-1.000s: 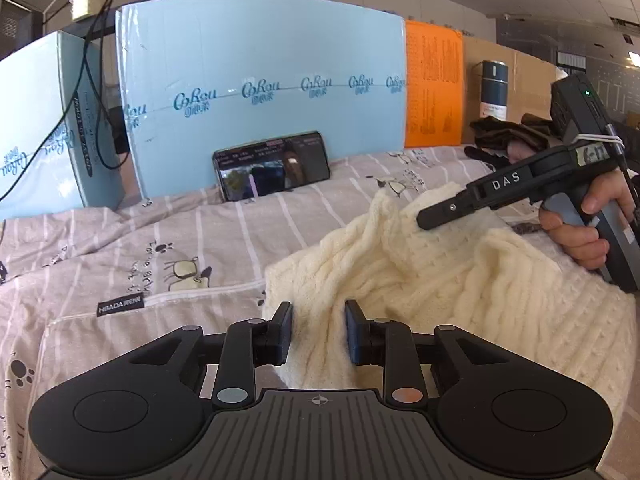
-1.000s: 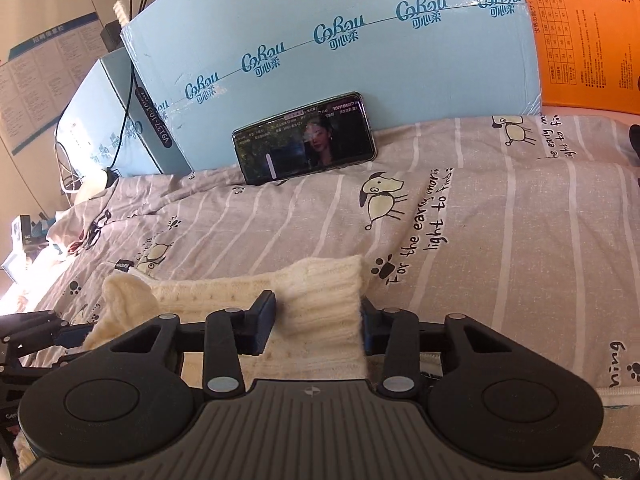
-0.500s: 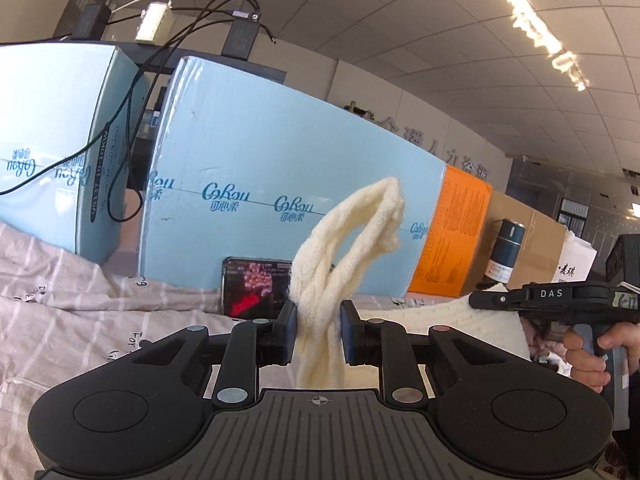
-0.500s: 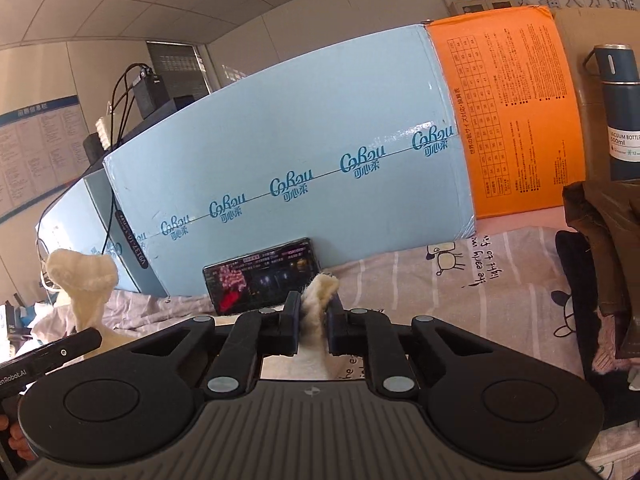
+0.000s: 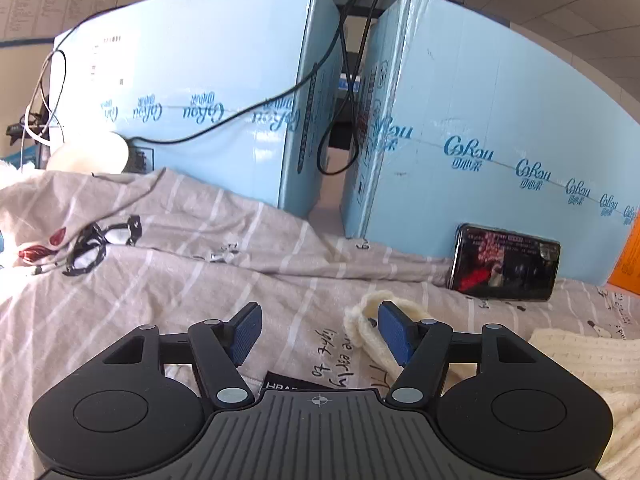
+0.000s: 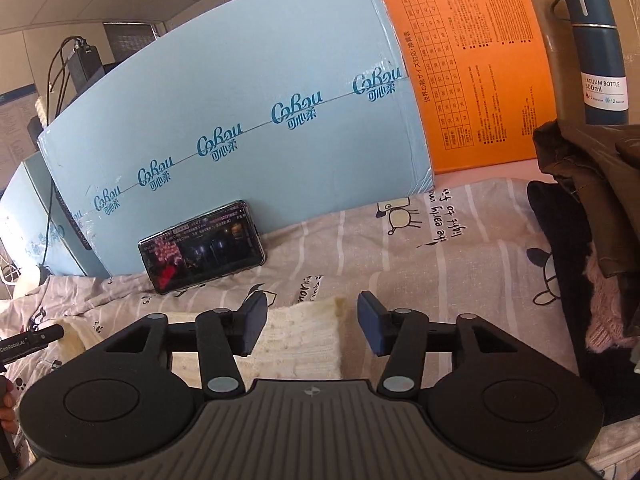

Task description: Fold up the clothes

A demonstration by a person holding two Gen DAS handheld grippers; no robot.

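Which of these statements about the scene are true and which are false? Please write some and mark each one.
1. The left hand-held gripper is shut on the cream knitted sweater. False: its jaws stand open and nothing is between them; a sweater cuff lies beside the right finger.
2. The right hand-held gripper is open above the sweater's edge. True.
3. The smartphone leans against the light blue box with its screen lit. True.
4. The dark blue vacuum bottle lies flat on the striped bedsheet. False: it stands upright behind the sheet, beside the orange box.
5. Dark clothes are piled at the right side. True.
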